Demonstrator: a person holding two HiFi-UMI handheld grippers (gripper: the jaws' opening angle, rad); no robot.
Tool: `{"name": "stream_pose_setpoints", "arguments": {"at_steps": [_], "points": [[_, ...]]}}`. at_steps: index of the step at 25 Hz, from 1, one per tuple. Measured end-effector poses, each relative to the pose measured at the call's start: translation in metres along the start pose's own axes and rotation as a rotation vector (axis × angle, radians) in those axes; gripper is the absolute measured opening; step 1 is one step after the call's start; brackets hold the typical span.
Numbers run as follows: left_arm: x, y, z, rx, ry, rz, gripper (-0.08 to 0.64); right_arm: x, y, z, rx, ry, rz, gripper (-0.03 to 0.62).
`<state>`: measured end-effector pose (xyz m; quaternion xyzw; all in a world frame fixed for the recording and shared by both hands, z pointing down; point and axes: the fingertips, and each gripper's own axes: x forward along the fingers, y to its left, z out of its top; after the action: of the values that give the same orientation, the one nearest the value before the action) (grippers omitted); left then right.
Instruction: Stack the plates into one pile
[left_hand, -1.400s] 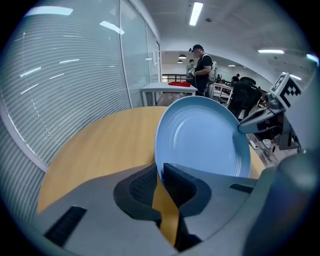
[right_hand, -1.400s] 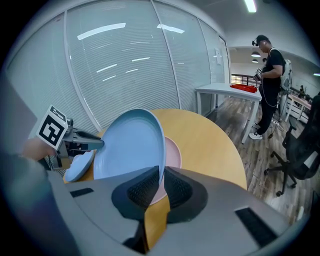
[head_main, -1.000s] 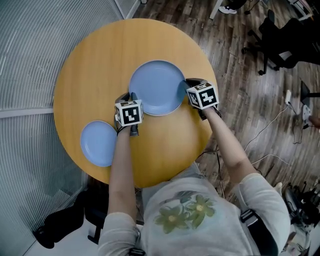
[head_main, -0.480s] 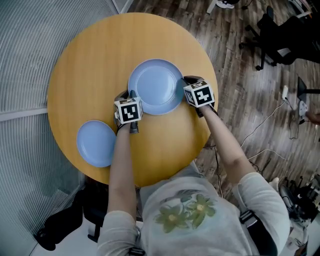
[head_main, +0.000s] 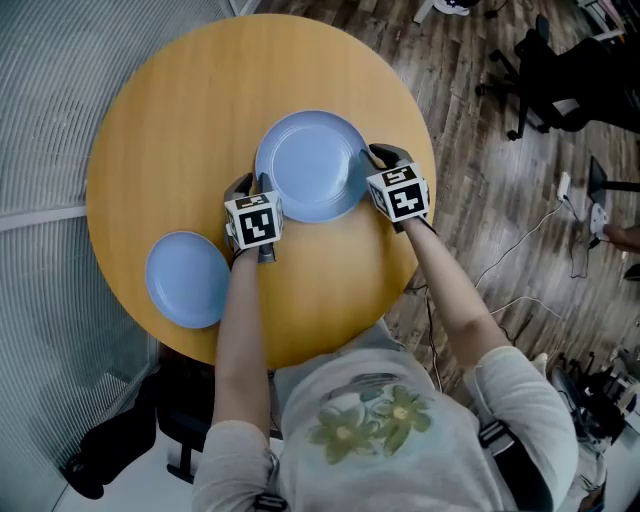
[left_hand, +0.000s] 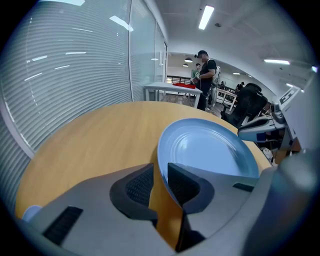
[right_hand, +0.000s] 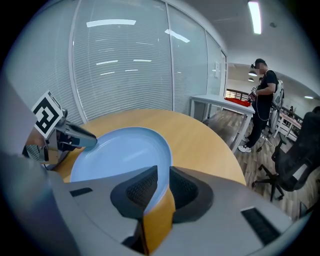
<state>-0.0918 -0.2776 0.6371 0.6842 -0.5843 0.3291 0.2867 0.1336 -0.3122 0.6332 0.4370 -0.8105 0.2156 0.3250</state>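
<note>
A large blue plate (head_main: 310, 165) lies in the middle of the round wooden table (head_main: 200, 120). A smaller blue plate (head_main: 187, 279) sits near the table's front left edge. My left gripper (head_main: 250, 185) is at the large plate's left rim. Its jaws have just been opening, and in the left gripper view the rim of the large plate (left_hand: 210, 150) passes between the left gripper's (left_hand: 160, 175) pads with a gap beside it. My right gripper (head_main: 375, 158) is shut on the right rim. The right gripper (right_hand: 162, 182) pads pinch the large plate (right_hand: 117, 150) edge.
The table's right edge runs just behind my right gripper. A glass wall with blinds (head_main: 40, 100) borders the left. Black office chairs (head_main: 560, 70) and cables stand on the wooden floor to the right. A person (right_hand: 262, 100) stands far off by a white table.
My left gripper's jaws have spread apart around the large plate's rim. The left gripper and that side of the plate have sunk slightly. The right gripper keeps its hold.
</note>
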Motion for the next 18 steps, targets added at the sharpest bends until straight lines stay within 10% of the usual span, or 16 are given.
{"name": "stream_pose_setpoints", "arguments": {"at_steps": [9, 18], "points": [[-0.076, 0.011, 0.011, -0.13, -0.164, -0.085, 0.064, -0.04, 0.053, 0.017, -0.039, -0.082, 0.037, 0.057], [-0.153, 0.001, -0.052, -0.189, -0.175, -0.144, 0.04, -0.082, 0.131, 0.006, 0.054, -0.117, 0.142, 0.057]]}}
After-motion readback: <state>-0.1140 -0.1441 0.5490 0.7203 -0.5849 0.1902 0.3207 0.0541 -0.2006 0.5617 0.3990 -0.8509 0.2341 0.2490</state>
